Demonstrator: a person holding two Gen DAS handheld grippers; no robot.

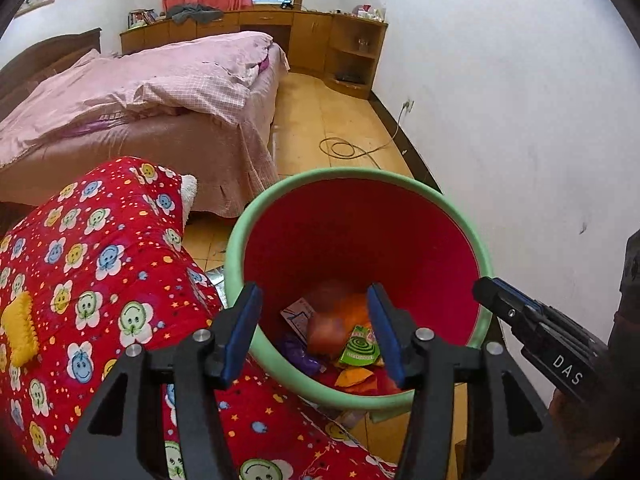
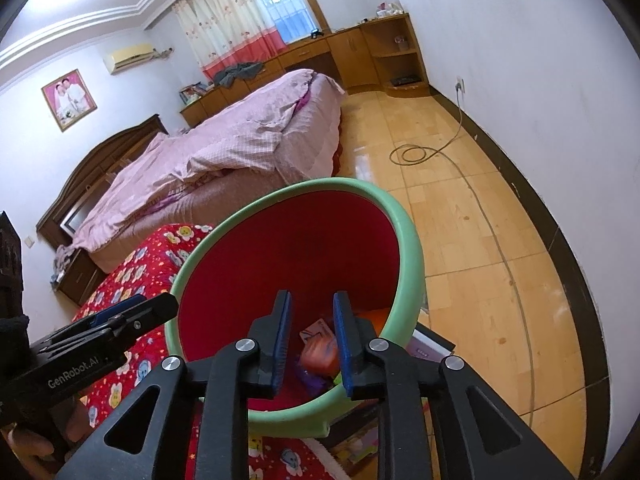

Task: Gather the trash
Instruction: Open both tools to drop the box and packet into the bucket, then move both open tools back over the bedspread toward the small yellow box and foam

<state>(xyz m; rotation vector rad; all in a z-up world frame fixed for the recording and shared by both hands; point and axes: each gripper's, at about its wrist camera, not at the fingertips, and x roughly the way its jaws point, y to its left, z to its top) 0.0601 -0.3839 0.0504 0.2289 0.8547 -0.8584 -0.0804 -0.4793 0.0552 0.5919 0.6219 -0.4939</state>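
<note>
Over red green-rimmed plastic bin (image 1: 360, 240): left gripper (image 1: 316, 334), right gripper (image 2: 308, 340) hovering, jaws apart, empty.
Bin tilting beside red quilt (image 1: 100, 272); knocking it risks spilling wrappers (image 1: 352, 344).

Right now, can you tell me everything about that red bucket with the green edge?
The bucket is round, red inside, with a thick pale green rim, and looks like plastic. It is open on top and stands beside a red flowery quilt. At its bottom lies trash: a green mosquito-coil packet, orange peel-like scraps, a purple wrapper and a paper card. Both claws hover above it; neither visibly touches it.
</note>
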